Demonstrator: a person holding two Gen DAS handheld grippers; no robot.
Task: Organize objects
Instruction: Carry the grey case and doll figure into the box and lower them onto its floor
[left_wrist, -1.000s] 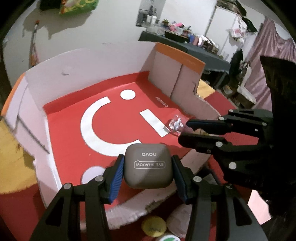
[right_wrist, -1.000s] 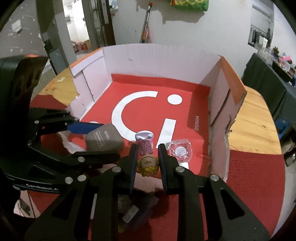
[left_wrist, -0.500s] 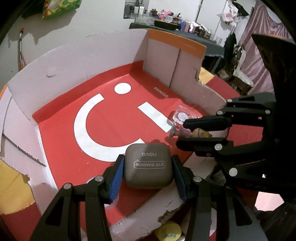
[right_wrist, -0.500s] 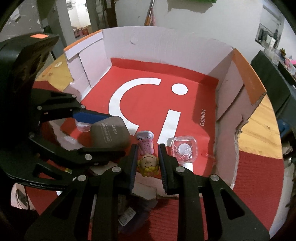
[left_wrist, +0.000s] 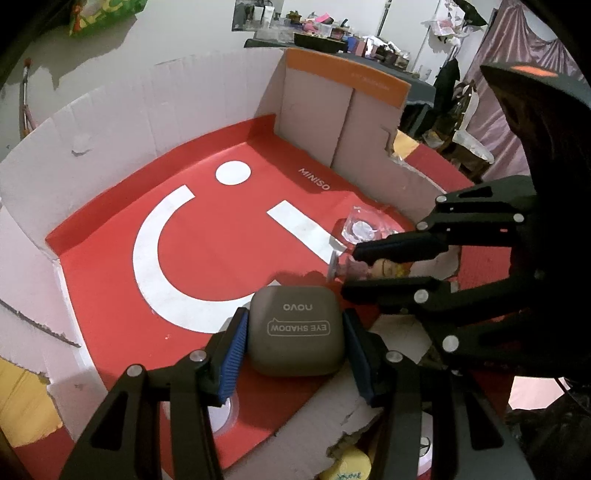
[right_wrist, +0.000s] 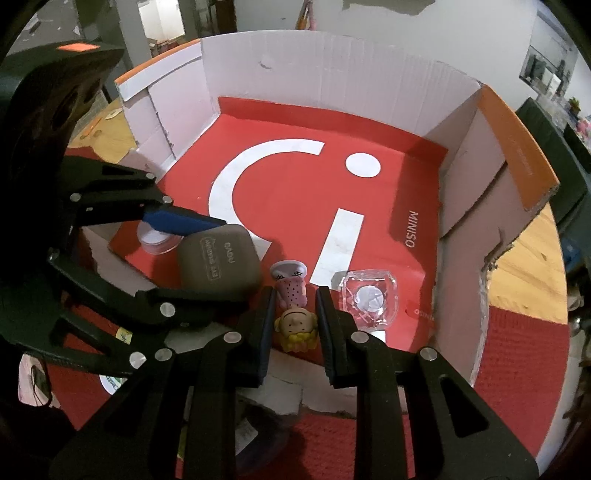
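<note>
A taupe eye shadow case (left_wrist: 295, 328) marked "novo" sits between the blue pads of my left gripper (left_wrist: 295, 317), which is shut on it over the front part of the red-floored cardboard box (left_wrist: 147, 110). My right gripper (right_wrist: 295, 295) is shut on a small figurine (right_wrist: 297, 325) with yellow hair, a pink body and a white base, just inside the box's torn front wall. From the left wrist, the right gripper (left_wrist: 351, 269) reaches in from the right, close beside the case. From the right wrist, the left gripper (right_wrist: 214, 258) grips the case (right_wrist: 218, 262).
A clear plastic packet (right_wrist: 369, 297) with a white disc lies on the red floor right of the figurine. A round clear pot (right_wrist: 155, 240) sits under the left gripper's blue finger. White cardboard walls (right_wrist: 314, 74) ring the box. Small items (left_wrist: 349, 465) lie outside its torn front.
My right gripper has sunk a little toward the box floor with the figurine. The left gripper has rolled slightly, staying in place with the case. Both grips are unchanged.
</note>
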